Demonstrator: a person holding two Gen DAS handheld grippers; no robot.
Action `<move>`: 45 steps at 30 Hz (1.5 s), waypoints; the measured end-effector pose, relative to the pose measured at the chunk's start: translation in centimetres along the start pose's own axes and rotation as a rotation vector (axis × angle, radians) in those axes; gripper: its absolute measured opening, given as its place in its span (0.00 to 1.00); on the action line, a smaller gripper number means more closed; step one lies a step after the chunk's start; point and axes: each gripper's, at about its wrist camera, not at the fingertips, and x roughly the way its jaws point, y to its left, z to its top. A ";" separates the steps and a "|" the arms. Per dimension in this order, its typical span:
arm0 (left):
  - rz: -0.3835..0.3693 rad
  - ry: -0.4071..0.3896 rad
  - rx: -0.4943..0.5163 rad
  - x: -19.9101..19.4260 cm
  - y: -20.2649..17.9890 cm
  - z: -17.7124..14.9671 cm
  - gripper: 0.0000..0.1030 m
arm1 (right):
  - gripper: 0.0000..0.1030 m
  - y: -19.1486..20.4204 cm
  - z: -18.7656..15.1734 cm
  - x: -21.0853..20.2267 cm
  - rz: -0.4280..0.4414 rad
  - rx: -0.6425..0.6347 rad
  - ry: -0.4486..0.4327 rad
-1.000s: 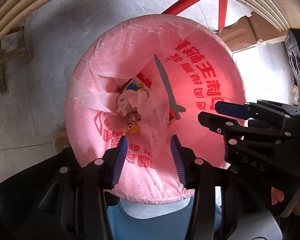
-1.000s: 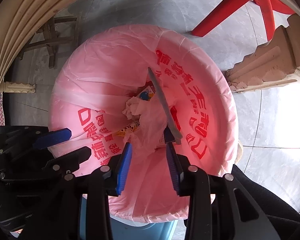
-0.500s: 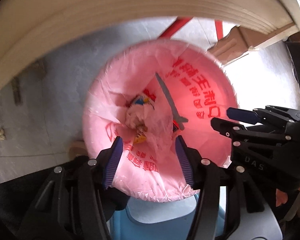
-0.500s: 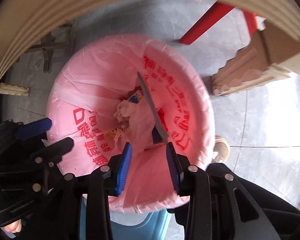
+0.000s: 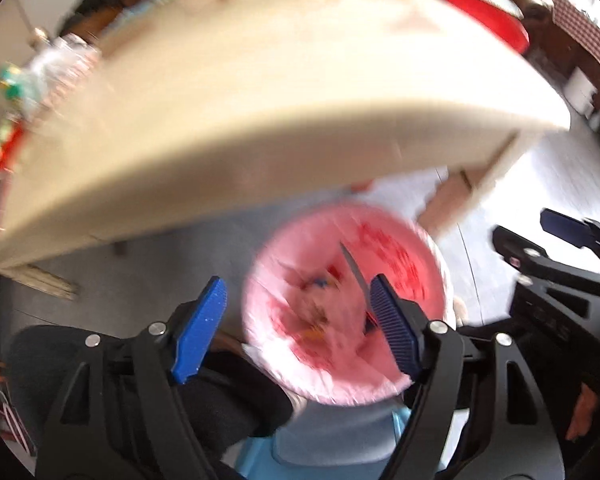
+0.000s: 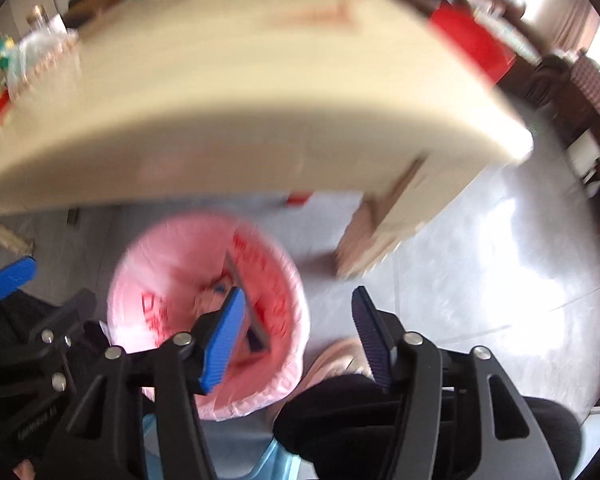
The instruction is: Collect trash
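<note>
Big cream bench (image 5: 260, 92) fills the top of both blurry views, and the bin with the pink trash bag (image 5: 404, 248) sits on the grey floor (image 6: 480, 264) just below its edge, wrappers and a grey strip (image 5: 354, 268) inside. Left gripper (image 5: 300, 324) and right gripper (image 6: 296, 332) hang above it. Both sets of fingers are spreading wider, nothing between them.

**Daylit, heavily motion-blurred**

Both fisheye views smear badly: the cream surface (image 5: 260, 92) and pink bin liner (image 5: 400, 248) are streaked soft. Daylight blows out the floor (image 6: 512, 248) at right. Only the black tongs stay sharp; edges bend and darken.
</note>
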 end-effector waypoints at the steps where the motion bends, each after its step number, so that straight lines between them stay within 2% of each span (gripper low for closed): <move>1: 0.007 -0.028 -0.009 -1.0 0.0 0.3 0.73 | 0.54 -0.2 0.2 -1.0 -0.009 0.001 -0.026; 4: -0.009 -0.101 -0.036 -4.4 0.2 1.3 0.78 | 0.57 -1.2 0.9 -4.9 -0.031 0.025 -0.127; 6: -0.006 -0.144 -0.050 -6.4 0.0 1.9 0.79 | 0.66 -2.0 1.4 -7.7 -0.041 0.047 -0.198; 9: -0.009 -0.213 -0.073 -9.7 -0.2 2.4 0.82 | 0.71 -2.9 1.9 -11.5 -0.064 0.068 -0.296; 14: -0.015 -0.281 -0.105 -13.6 -1.0 2.4 0.85 | 0.75 -3.6 2.5 -16.9 -0.122 0.090 -0.431; 16: -0.001 -0.307 -0.111 -14.9 -1.3 2.0 0.85 | 0.79 -3.9 2.6 -19.1 -0.138 0.101 -0.487; 17: 0.005 -0.319 -0.113 -15.5 -1.4 1.8 0.85 | 0.84 -3.9 2.5 -20.1 -0.145 0.103 -0.509; 21: 0.008 -0.348 -0.117 -18.0 -1.8 1.1 0.85 | 0.89 -3.7 1.4 -24.1 -0.204 0.116 -0.594; 24: 0.021 -0.371 -0.108 -19.7 -2.1 0.3 0.85 | 0.92 -3.4 0.6 -26.2 -0.216 0.130 -0.626; 32: -0.006 -0.367 -0.111 -21.8 -1.9 -1.6 0.86 | 0.93 -2.8 -1.9 -29.7 -0.223 0.157 -0.687; 45: 0.006 -0.387 -0.126 -22.3 -1.6 -1.9 0.86 | 0.93 -2.1 -2.3 -30.1 -0.214 0.145 -0.678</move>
